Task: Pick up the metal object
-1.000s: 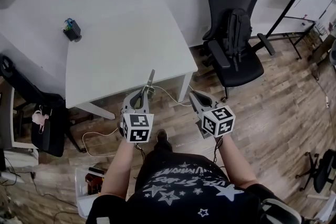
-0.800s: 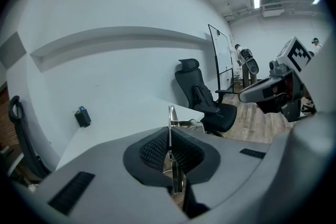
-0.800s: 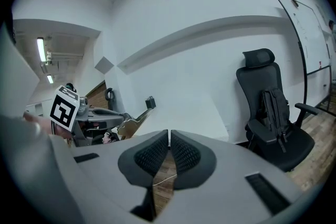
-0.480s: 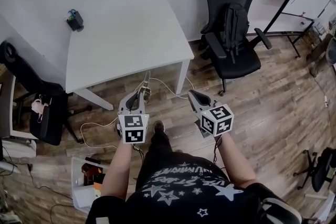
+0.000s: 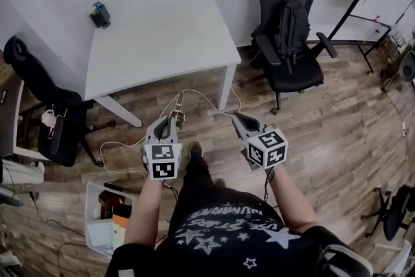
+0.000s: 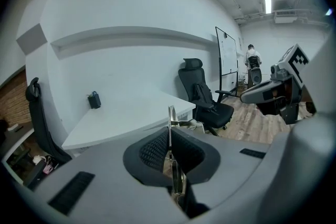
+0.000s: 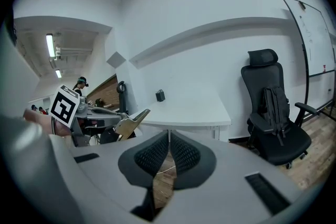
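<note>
A thin flat metal object [image 5: 179, 105] sticks forward out of my left gripper [image 5: 171, 120], which is shut on it; both hang over the wooden floor, in front of the white table [image 5: 162, 36]. In the left gripper view the metal object [image 6: 170, 119] stands edge-on, pinched between the dark pads [image 6: 155, 150]. My right gripper [image 5: 237, 118] is beside the left, level with it, shut with nothing between its pads [image 7: 184, 153]. From the right gripper view, the left gripper [image 7: 100, 122] shows with the metal object [image 7: 130, 123] pointing up and right.
A small dark holder [image 5: 100, 15] stands on the table's far left. A black office chair [image 5: 290, 29] with a backpack is at the right, another dark chair [image 5: 45, 100] at the left. A white cable [image 5: 201, 99] trails on the floor. A bin [image 5: 104, 220] sits at lower left.
The table has slid up and away in the head view, as the person backs off from it. Both grippers keep their pose, the left still holding the metal object.
</note>
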`<state>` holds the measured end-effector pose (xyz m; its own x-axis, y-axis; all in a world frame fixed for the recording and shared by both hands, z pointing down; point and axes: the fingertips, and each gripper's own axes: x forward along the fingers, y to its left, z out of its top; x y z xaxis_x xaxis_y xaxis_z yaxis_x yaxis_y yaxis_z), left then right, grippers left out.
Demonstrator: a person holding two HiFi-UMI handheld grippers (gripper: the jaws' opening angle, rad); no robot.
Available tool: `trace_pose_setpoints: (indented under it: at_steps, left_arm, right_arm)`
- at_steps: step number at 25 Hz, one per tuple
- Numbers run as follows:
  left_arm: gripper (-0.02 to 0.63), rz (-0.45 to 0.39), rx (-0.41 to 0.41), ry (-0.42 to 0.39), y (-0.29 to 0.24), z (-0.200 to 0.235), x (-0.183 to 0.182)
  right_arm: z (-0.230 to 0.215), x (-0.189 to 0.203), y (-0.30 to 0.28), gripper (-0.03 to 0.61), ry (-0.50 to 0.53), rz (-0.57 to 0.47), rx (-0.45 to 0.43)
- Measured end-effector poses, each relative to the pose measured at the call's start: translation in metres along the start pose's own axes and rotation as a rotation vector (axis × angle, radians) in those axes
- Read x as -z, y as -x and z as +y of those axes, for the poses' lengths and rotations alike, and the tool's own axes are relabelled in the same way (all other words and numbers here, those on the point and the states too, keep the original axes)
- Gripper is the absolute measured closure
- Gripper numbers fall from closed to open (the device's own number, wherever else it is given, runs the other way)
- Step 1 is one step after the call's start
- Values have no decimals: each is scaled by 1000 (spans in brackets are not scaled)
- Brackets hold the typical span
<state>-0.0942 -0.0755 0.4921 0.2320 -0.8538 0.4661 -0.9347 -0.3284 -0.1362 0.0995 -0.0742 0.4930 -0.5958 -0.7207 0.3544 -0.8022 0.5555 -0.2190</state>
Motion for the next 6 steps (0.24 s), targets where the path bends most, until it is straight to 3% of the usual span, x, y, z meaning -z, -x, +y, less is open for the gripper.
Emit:
trace_pose_setpoints:
  at_steps: [6]
  left_arm:
    - [589, 2, -13, 33, 25, -8, 14]
  right_arm:
    - [17, 13, 17, 529, 0, 8, -17]
